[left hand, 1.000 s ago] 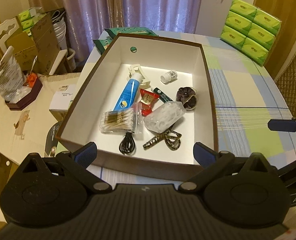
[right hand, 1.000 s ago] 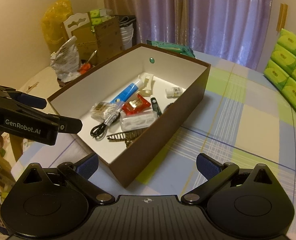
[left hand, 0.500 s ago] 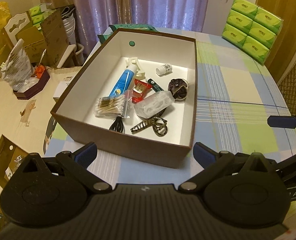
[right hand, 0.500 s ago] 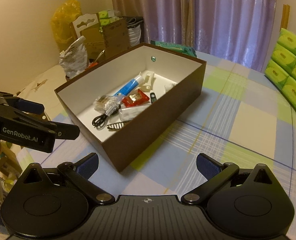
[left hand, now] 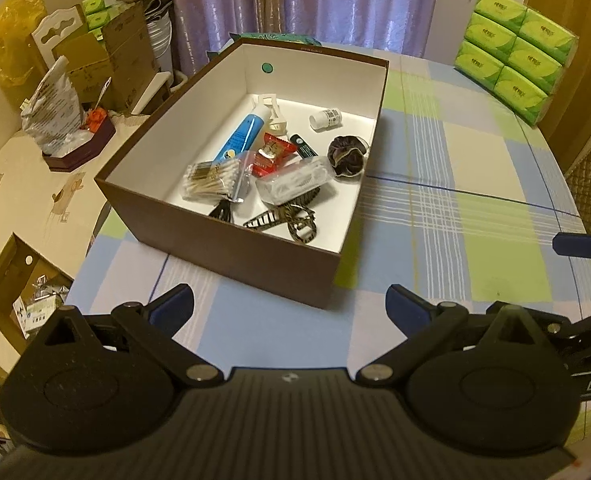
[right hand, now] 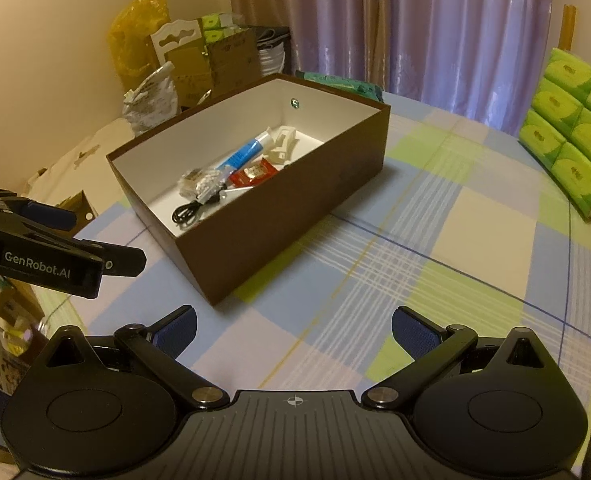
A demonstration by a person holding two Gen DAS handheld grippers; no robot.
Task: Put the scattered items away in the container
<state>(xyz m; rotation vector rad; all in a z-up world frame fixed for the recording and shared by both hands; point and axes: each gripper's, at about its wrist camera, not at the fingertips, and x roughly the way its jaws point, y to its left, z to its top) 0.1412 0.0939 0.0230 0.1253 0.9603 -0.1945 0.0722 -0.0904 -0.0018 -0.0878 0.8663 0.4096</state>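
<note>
Both your claws, left claw (left hand: 290,304) and right claw (right hand: 293,326), hover released and empty over the checked desk (right hand: 435,248), short of the brown cardboard box with white inside (left hand: 231,240). Its near wall hides part of the contents from the right wrist view; one blue tube (left hand: 239,136), one cotton-swab bag (left hand: 211,176), one dark scrunchie (left hand: 345,156) sit inside.

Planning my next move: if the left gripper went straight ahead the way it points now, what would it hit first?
Probably the near brown wall of the box. The left gripper is open and empty, with only bare tablecloth between; depth is uncertain.
</note>
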